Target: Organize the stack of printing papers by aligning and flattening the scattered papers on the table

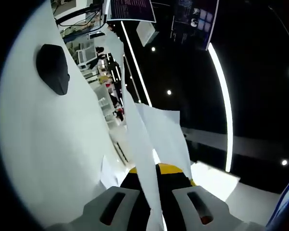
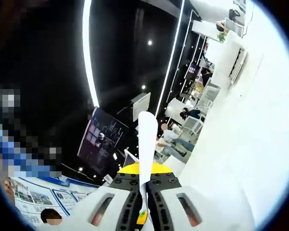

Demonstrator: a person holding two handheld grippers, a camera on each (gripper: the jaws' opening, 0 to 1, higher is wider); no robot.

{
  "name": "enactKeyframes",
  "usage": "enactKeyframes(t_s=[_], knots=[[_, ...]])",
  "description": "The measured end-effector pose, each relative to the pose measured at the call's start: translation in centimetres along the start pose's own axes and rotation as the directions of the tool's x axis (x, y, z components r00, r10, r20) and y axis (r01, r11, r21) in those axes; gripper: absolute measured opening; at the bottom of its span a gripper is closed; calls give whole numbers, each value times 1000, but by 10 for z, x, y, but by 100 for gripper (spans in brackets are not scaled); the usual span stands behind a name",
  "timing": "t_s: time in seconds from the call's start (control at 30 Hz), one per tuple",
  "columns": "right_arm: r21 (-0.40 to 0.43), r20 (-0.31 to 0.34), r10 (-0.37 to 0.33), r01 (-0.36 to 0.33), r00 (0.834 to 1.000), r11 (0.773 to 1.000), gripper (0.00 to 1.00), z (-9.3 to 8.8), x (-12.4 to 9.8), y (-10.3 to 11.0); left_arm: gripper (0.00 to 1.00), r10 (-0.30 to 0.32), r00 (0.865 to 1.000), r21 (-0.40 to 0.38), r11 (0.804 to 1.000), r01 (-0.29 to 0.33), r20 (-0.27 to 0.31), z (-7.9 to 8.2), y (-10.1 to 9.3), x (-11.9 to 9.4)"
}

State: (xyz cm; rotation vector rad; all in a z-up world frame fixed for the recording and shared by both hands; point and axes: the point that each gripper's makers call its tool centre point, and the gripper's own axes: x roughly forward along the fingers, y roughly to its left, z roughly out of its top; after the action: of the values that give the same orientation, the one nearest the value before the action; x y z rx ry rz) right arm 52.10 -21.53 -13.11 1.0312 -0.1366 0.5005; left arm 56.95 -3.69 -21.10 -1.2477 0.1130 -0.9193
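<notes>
A white table (image 1: 48, 144) runs along the left side of the left gripper view, tilted steeply with the camera. A black computer mouse (image 1: 53, 68) lies on it near its upper end. In the right gripper view, the same white surface covers the right side.

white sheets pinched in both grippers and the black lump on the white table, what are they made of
White sheets: thin matte paper, bending edge-on between the jaws. Black rounded lump on the white table: probably moulded matte plastic, maybe a computer mouse.
</notes>
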Motion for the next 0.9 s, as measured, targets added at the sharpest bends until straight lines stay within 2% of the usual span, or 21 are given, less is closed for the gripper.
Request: enactKeyframes(t_s=[0.43, 0.9], knots=[[-9, -35, -20, 19, 999, 1000, 0, -30, -1, -22, 6, -7, 1000, 7, 1000, 7, 2, 0, -2, 0], [-26, -52, -23, 22, 998, 999, 0, -40, -2, -30, 10, -13, 1000, -1, 1000, 13, -1, -2, -4, 1]])
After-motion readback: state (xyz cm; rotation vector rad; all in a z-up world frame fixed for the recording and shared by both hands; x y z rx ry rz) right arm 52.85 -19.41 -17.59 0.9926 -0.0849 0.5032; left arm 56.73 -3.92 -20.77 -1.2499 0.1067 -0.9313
